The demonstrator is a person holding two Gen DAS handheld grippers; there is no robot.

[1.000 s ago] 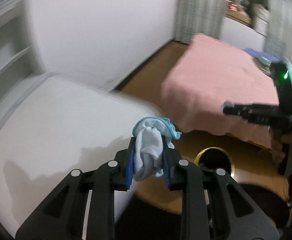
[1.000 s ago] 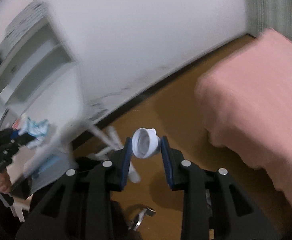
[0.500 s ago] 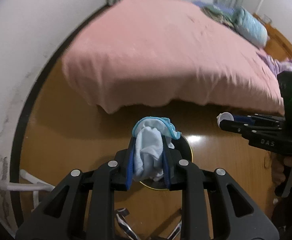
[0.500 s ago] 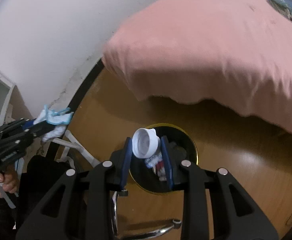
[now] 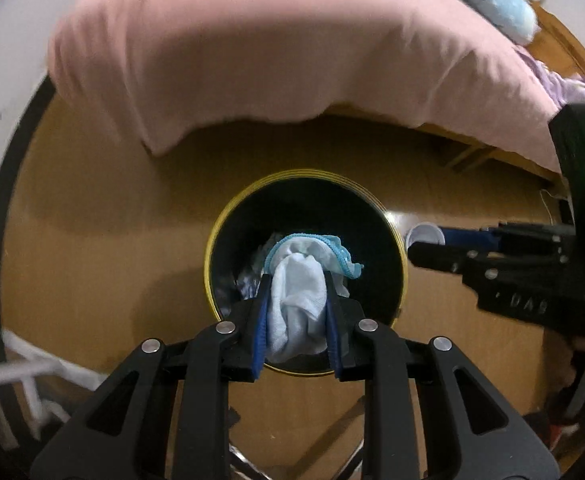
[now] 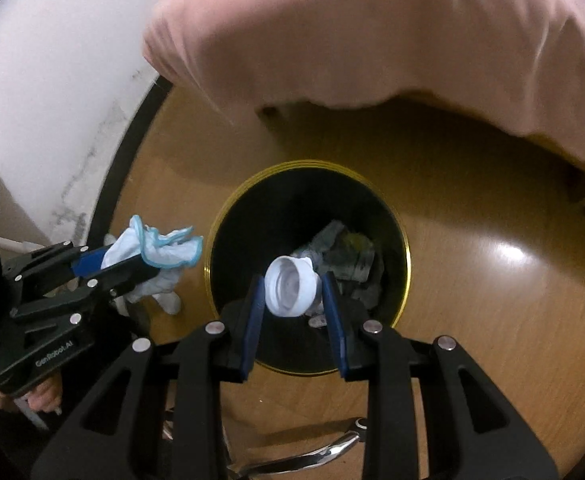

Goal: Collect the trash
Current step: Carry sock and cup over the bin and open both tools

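Observation:
A round black bin with a gold rim (image 5: 208, 256) (image 6: 407, 256) stands on the wooden floor below both grippers, with crumpled trash (image 6: 344, 258) inside. My left gripper (image 5: 296, 292) is shut on a white cloth with a blue hem (image 5: 300, 280) and holds it over the bin's near side. From the right wrist view the cloth (image 6: 160, 252) hangs just left of the rim. My right gripper (image 6: 292, 292) is shut on a small white cup (image 6: 290, 292) above the bin's near half; the cup (image 5: 424, 234) sits at the bin's right edge in the left wrist view.
A bed with a pink cover (image 5: 276, 48) (image 6: 392, 32) overhangs the floor just behind the bin. A white wall with a dark skirting (image 6: 52, 92) runs on the left. Chrome chair legs (image 6: 312, 454) lie near the bottom. White rails (image 5: 16, 372) sit at lower left.
Both grippers have swung down and closed in on the bin, which now fills the centre of each view. Each keeps its hold: the cloth on the left, the cup on the right.

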